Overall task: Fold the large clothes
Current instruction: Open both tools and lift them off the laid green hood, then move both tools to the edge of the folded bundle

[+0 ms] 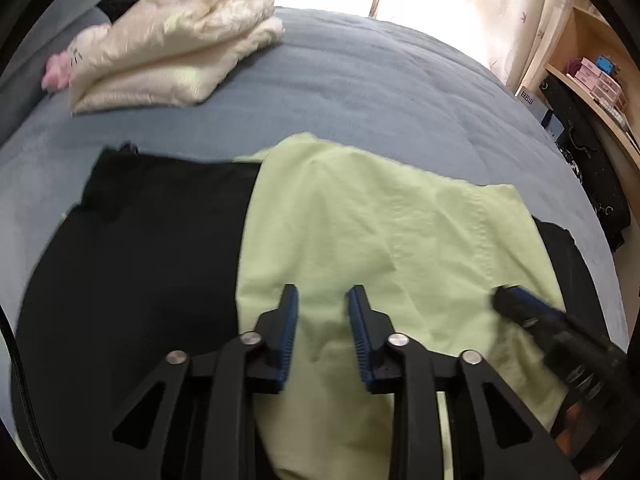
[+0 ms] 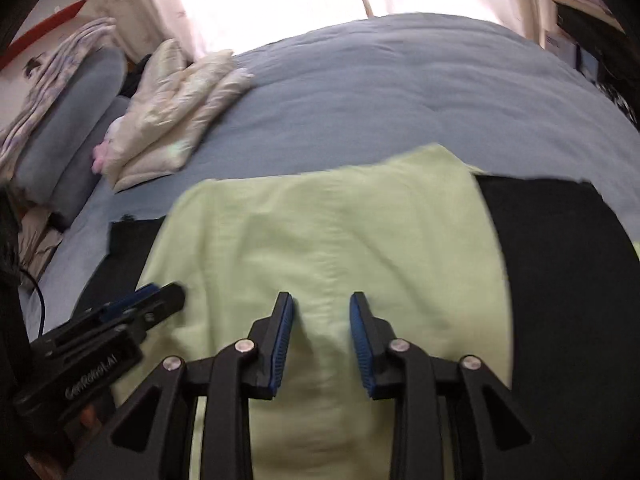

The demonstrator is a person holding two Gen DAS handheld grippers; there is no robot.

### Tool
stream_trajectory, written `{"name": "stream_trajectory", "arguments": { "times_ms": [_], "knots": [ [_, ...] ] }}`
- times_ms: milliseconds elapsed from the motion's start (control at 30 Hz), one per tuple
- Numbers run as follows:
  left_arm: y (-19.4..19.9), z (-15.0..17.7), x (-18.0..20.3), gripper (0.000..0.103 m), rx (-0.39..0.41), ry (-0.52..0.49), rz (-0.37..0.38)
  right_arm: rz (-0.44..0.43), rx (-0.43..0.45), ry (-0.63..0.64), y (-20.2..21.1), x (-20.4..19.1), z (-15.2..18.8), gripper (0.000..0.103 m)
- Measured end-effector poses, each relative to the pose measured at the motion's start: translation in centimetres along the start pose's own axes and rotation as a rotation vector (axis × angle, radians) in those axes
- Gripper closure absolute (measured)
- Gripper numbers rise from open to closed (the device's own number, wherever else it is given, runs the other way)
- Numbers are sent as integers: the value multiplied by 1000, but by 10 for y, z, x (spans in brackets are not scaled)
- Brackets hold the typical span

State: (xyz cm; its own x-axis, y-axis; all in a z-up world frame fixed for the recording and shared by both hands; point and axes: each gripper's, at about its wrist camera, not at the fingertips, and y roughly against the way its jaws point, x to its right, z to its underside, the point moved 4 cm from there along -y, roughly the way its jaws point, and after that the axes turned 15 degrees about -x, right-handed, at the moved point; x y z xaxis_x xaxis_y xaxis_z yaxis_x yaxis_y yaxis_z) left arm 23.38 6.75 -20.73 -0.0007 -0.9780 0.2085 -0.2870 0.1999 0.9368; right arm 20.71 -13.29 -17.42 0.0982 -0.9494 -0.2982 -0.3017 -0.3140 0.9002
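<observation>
Pale green garment (image 1: pixel 360 216) lies spread over a black garment (image 1: pixel 132 260) on the blue-grey bedcover (image 1: pixel 360 80), directly beneath and ahead of both grippers. Left gripper (image 1: pixel 322 300) and right gripper (image 2: pixel 322 306) hang side by side above its near part, equally close; the jaws of each stand partly apart, clamping nothing, fabric visible in the gaps.

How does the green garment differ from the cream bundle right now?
The green garment is pale lime and lies spread in a thin flat layer; the cream bundle is off-white, puffy and stacked in thick folds. The green garment lies on a black cloth, right under both claws; the cream bundle sits far off toward the pillows, directly on the bed. Both rest on the same blue bed, and neither is gripped.
</observation>
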Motion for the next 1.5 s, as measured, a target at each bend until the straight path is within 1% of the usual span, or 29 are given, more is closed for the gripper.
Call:
{"name": "stream_trajectory", "arguments": {
  "times_ms": [33, 67, 100, 133, 200, 267, 300, 400, 467, 600, 667, 733, 800, 933, 1067, 1133, 1233, 1367, 1433, 1500],
  "knots": [
    [-2, 0, -4, 86, 1, 10, 17, -6, 6, -13, 2, 8, 2, 87],
    [-2, 0, -7, 90, 2, 21, 27, 0, 19, -35, 6, 20, 4, 90],
    [-1, 0, -10, 91, 2, 32, 40, 35, 29, -59, 11, 32, 6, 90],
    [0, 1, -11, 91, 2, 36, 50, 50, 36, -77, 14, 39, 8, 91],
    [2, 3, -13, 91, 2, 44, 57, -23, 39, -116, 20, 53, 13, 91],
    [6, 5, -11, 90, 0, 48, 53, -12, 41, -132, 25, 56, 18, 90],
    [7, 4, -11, 90, -2, 51, 53, -3, 42, -133, 28, 55, 20, 87],
    [20, 8, -7, 79, 7, 52, 45, 3, 47, -135, 37, 48, 25, 86],
    [34, 11, -5, 69, 28, 47, 32, -10, 51, -136, 45, 44, 27, 86],
    [66, 21, 0, 61, 76, 40, 23, -44, 76, -142, 62, 31, 32, 85],
    [80, 27, 1, 57, 94, 42, 23, -50, 91, -141, 75, 25, 39, 81],
    [95, 37, 3, 56, 114, 39, 22, -62, 102, -141, 83, 19, 43, 72],
    [109, 48, 5, 55, 131, 34, 21, -69, 121, -137, 95, 12, 51, 70],
    [131, 71, 5, 51, 151, 32, 17, -61, 148, -108, 114, 0, 66, 69],
    [149, 95, 0, 50, 166, 40, 22, -53, 168, -73, 131, -14, 84, 68],
    [155, 107, -4, 49, 172, 46, 24, -48, 174, -60, 136, -19, 92, 66],
    [162, 126, -12, 47, 175, 52, 24, -40, 174, -42, 140, -27, 106, 64],
    [161, 150, -25, 41, 162, 68, 32, -38, 166, -21, 139, -33, 122, 64],
    [157, 163, -33, 41, 145, 79, 49, -33, 160, -14, 137, -35, 128, 64],
    [148, 176, -42, 40, 117, 101, 87, -31, 154, -9, 135, -36, 133, 64]
  ]
}}
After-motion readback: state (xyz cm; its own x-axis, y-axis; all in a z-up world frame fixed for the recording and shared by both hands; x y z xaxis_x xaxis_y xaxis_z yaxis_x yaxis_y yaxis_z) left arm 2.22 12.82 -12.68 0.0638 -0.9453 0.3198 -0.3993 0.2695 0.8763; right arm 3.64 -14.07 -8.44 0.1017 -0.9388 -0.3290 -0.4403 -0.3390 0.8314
